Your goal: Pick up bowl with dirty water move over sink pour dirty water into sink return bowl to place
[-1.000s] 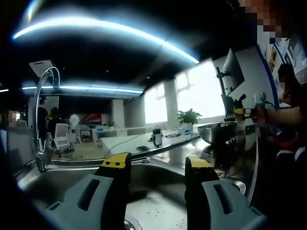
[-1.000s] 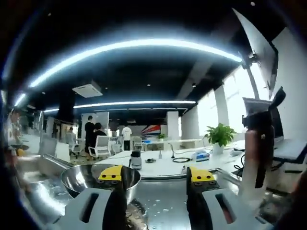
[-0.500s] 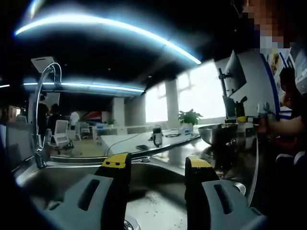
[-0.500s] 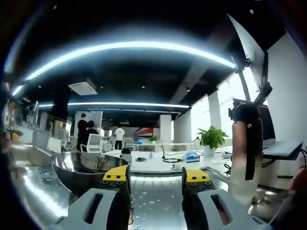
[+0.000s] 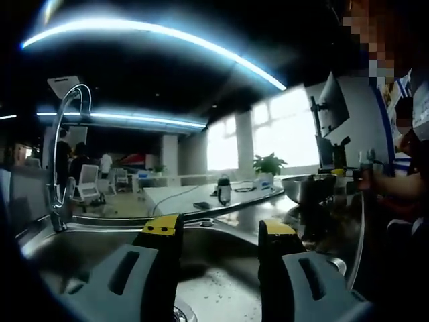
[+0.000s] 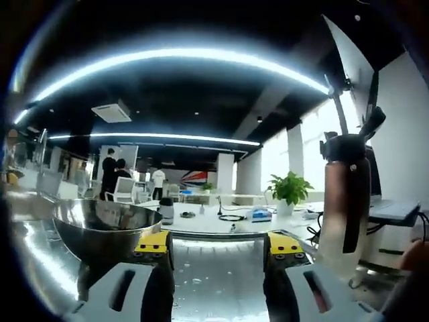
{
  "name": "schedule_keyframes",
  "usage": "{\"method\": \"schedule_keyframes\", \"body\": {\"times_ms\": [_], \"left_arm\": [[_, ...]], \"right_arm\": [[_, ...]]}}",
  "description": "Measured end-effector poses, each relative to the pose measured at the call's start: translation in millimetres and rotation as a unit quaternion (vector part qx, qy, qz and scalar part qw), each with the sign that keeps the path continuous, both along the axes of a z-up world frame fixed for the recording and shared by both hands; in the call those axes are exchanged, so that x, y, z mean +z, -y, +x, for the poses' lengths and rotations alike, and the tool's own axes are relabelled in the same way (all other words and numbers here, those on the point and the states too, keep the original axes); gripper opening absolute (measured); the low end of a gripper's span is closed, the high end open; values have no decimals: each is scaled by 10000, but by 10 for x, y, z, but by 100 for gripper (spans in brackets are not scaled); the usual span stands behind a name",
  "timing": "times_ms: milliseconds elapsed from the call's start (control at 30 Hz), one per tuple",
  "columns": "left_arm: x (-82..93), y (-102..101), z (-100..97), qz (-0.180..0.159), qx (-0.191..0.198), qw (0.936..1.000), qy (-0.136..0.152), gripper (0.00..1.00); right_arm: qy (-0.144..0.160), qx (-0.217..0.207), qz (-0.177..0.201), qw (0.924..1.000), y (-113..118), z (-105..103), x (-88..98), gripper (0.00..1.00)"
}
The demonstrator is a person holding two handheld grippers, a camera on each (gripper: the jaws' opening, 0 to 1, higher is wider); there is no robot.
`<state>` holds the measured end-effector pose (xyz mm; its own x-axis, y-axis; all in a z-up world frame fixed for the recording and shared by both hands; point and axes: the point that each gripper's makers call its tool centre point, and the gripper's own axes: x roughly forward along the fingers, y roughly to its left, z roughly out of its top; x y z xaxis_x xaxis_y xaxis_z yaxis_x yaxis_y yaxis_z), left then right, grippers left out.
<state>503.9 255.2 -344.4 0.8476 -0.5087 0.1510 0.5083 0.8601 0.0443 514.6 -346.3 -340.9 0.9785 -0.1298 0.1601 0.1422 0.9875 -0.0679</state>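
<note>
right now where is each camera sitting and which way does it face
Left gripper view: rides the left tool, low over the steel sink basin, facing the curved chrome faucet; its open jaws and the person's arm show.
Right gripper view: rides the right tool, low over the wet steel counter, beside the round steel bowl; its open jaws show.
Shared: the steel bowl, potted plant.

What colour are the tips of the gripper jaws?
Yellow, above grey jaw bodies. It shows best in the right gripper view, on the right gripper.
</note>
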Motion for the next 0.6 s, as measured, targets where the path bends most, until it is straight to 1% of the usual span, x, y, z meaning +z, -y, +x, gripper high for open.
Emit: {"method": "schedule_keyframes", "body": {"times_ms": [67,133,200,300,400,500,600], "left_arm": [[4,-14,9,-28,21,10000,-9,39],[10,-23,16,-69,33,10000,-20,39],[17,-34,16,-107,47,9999,-22,39],[30,-42,8,-128,74,9999,7,39],[36,-69,14,-139,138,9998,19,40],[35,-98,29,-182,189,9997,-10,40],[28,-110,35,-196,211,9996,-38,40]], "right_arm": [[-50,13,-119,9999,-40,7,-11,41],[-138,109,-251,9995,-108,28,-34,45],[-184,188,-398,9989,-168,40,-42,46],[-184,261,-390,9987,-194,42,-43,46],[-215,230,-283,9991,-183,48,-50,46],[-242,232,-334,9989,-204,53,-57,46],[-274,247,-301,9989,-197,61,-73,46]]}}
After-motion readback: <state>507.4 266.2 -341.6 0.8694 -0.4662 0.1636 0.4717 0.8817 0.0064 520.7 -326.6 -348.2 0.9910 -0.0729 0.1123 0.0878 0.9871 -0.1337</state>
